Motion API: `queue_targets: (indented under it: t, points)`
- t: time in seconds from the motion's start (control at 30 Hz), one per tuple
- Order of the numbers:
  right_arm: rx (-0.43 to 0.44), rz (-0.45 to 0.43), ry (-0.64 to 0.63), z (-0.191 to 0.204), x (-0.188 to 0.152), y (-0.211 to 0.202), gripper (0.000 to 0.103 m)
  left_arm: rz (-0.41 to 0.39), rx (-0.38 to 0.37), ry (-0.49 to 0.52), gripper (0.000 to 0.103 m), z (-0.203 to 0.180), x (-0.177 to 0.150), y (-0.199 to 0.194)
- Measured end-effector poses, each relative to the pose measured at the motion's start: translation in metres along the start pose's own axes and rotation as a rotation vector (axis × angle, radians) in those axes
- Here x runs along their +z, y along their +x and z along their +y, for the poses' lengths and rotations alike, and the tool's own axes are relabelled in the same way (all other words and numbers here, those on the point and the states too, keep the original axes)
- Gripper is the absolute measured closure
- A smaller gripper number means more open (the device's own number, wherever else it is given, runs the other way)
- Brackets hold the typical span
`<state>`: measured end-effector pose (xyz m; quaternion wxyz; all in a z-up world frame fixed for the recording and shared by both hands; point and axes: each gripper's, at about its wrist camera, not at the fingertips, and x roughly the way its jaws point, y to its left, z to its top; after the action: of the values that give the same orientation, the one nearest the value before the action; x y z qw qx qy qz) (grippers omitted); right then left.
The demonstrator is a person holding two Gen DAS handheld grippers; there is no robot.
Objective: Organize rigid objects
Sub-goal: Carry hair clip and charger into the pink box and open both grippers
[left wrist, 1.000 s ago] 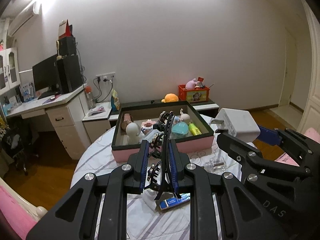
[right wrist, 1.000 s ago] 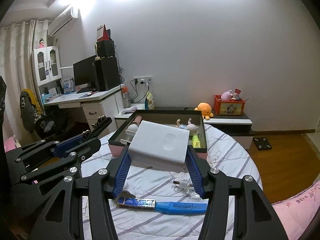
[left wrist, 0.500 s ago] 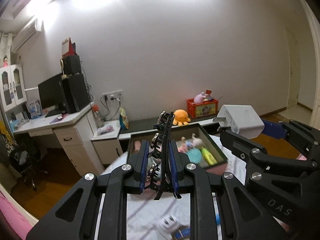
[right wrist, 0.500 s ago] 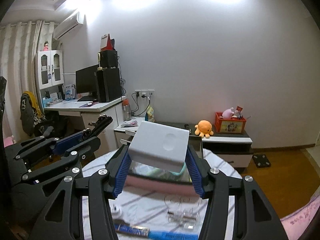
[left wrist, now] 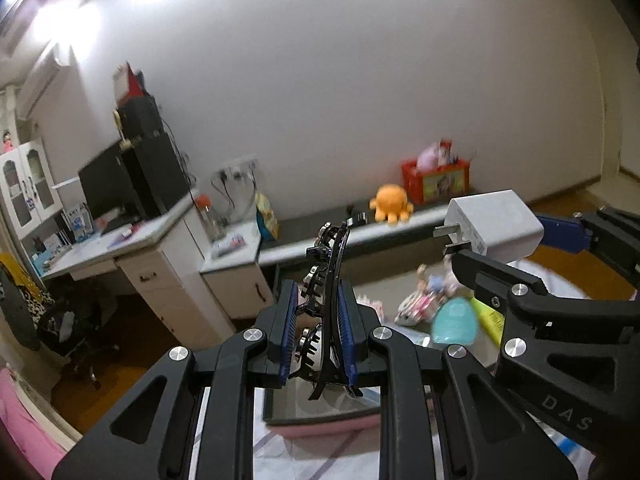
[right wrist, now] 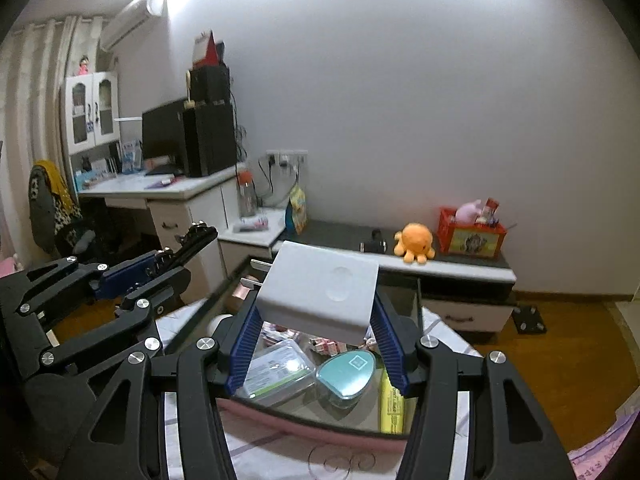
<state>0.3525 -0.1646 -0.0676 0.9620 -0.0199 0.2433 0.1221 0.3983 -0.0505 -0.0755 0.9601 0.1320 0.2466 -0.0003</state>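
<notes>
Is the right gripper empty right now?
No, the right gripper is clamped on a white charger block, held above the pink-sided tray.

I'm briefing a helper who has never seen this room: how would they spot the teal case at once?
Find the pink-sided tray on the striped bedspread, under the right tongs. Inside, near its front wall, the teal case lies between a clear lidded box and a yellow tube. It is the only rounded, egg-shaped teal thing there.
</notes>
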Motion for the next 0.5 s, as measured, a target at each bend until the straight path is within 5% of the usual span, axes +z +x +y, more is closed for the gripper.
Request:
queue_targets:
  t: [0.27,0.5]
  points:
    - [0.015,0.220,0.025,-0.016,-0.038,0.082,0.047,0.180,0.001,0.053,0.083,-0.015,-0.029,0.081]
    - [0.015,0.246,0.042,-0.022,-0.043,0.091,0.046,0.201,0.010,0.069,0.077,-0.015,-0.032,0.086]
